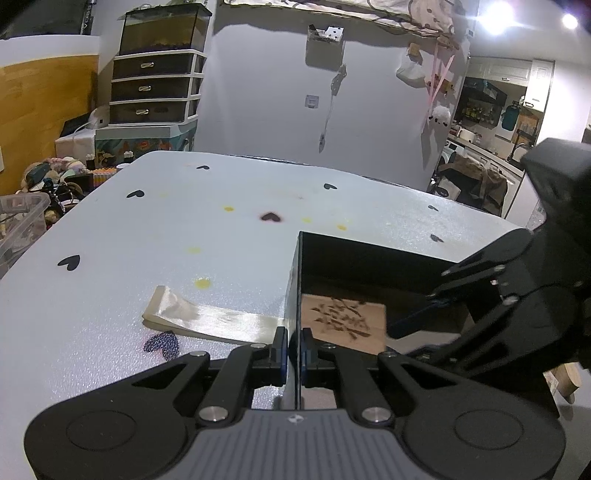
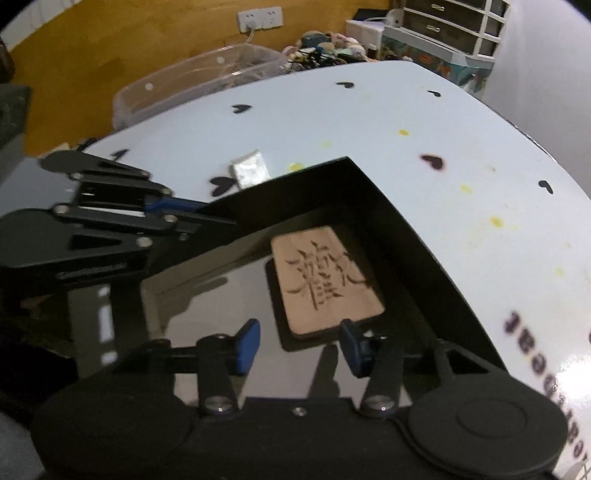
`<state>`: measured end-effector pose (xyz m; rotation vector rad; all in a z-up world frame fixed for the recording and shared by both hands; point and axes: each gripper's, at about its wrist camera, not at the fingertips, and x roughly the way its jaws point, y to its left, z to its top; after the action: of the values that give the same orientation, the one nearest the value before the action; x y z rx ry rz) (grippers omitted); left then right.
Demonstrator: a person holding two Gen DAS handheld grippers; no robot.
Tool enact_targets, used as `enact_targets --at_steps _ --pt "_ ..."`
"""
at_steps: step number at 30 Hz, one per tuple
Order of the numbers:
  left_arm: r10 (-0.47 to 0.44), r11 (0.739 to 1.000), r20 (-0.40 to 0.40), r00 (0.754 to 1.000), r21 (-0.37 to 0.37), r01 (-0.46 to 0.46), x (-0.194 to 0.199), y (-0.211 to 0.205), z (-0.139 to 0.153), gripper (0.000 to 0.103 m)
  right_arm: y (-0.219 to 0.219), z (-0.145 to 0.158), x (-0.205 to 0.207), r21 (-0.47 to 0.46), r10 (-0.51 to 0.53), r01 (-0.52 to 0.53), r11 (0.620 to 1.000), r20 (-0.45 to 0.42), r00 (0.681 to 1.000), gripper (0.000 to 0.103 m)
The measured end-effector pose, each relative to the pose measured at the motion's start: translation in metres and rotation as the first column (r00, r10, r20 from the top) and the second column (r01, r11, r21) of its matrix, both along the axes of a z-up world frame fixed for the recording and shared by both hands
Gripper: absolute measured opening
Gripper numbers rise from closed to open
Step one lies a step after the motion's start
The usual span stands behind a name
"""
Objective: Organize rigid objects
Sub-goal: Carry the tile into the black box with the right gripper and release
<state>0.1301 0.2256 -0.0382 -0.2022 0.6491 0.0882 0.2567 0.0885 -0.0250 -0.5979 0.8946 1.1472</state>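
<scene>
While the left gripper [image 1: 294,350] pinches the black box [image 1: 295,295] wall, the right gripper [image 2: 299,345] hangs part-open and empty over the heart-dotted white table [image 1: 147,236] beside a plastic drawer unit [image 1: 157,88].

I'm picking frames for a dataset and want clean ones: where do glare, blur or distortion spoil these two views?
Left wrist view: two ceiling lights blow out the top right corner, the right gripper is smeared by blur, and straight edges bow. Right wrist view: glare whitens the table at lower right, its printed lettering is soft, and the box wall curves.
</scene>
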Motion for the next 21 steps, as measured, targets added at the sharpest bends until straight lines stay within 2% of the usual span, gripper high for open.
enact_targets --at_steps 3,9,15,19,21 --pt "0.0 1.0 0.0 1.0 -0.001 0.0 0.0 0.0 0.0 0.006 0.004 -0.003 0.004 -0.005 -0.038 0.039 0.999 0.046 0.998 0.036" --pt "-0.002 1.0 -0.001 1.0 -0.002 0.002 0.0 0.0 0.0 0.006 0.001 -0.002 0.004 0.01 -0.057 0.057 0.998 0.048 0.997 0.036" --pt "0.01 1.0 -0.003 1.0 -0.006 -0.011 0.0 0.001 0.0 0.006 -0.021 0.022 -0.005 0.109 -0.092 0.084 0.99 0.062 0.994 0.038" --pt "0.02 1.0 -0.004 1.0 -0.004 -0.02 0.0 -0.001 0.0 0.006 -0.048 0.041 -0.018 0.201 -0.133 0.115 0.973 0.078 0.988 0.049" --pt "0.023 1.0 -0.002 1.0 -0.004 -0.023 0.0 -0.001 0.001 0.006 -0.064 0.049 -0.025 0.243 -0.163 0.139 0.96 0.081 0.983 0.058"
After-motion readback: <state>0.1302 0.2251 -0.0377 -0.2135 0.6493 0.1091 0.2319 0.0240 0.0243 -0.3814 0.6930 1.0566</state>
